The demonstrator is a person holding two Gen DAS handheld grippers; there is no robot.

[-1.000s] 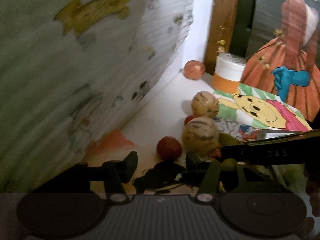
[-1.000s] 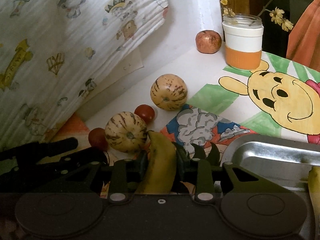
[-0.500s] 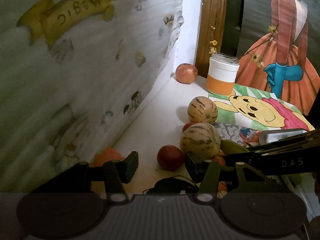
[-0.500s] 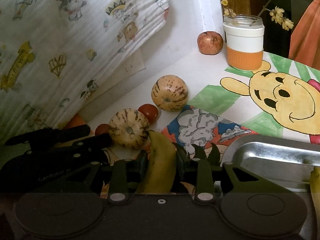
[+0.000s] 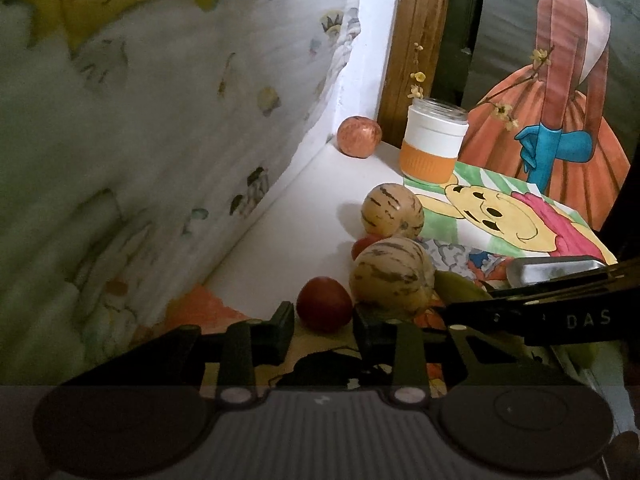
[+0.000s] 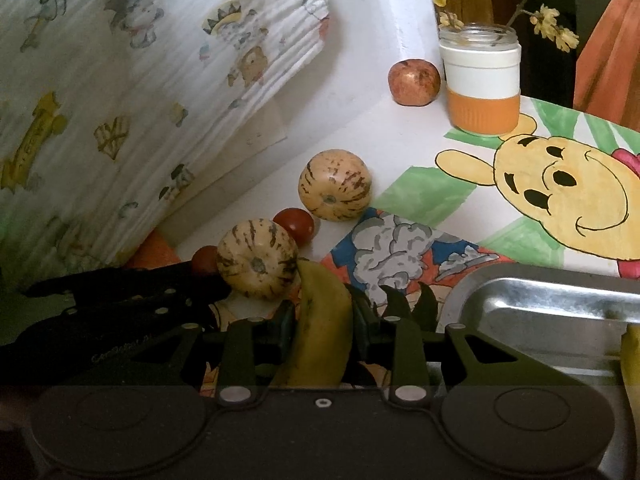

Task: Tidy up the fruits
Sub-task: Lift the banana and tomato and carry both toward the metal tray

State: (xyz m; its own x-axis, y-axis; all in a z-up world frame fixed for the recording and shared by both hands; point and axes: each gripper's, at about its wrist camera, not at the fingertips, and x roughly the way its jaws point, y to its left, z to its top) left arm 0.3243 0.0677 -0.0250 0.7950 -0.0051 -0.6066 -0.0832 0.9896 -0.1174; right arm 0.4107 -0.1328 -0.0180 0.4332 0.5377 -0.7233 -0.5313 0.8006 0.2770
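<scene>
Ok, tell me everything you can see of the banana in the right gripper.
The banana is dull yellow with greenish shading and faint dark streaks, its skin unbroken as far as it shows. It lies lengthwise along the right gripper, clamped between both finger pads, with its tapered tip pointing forward to the nearer striped melon, touching or almost touching it. Its rear end is hidden under the gripper body. From the left wrist, only a greenish part shows behind that melon.

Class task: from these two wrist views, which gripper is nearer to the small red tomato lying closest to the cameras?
Left. The left gripper has its open jaws just short of the tomato. The right gripper, shut on the banana, sits beyond the striped melon.
</scene>
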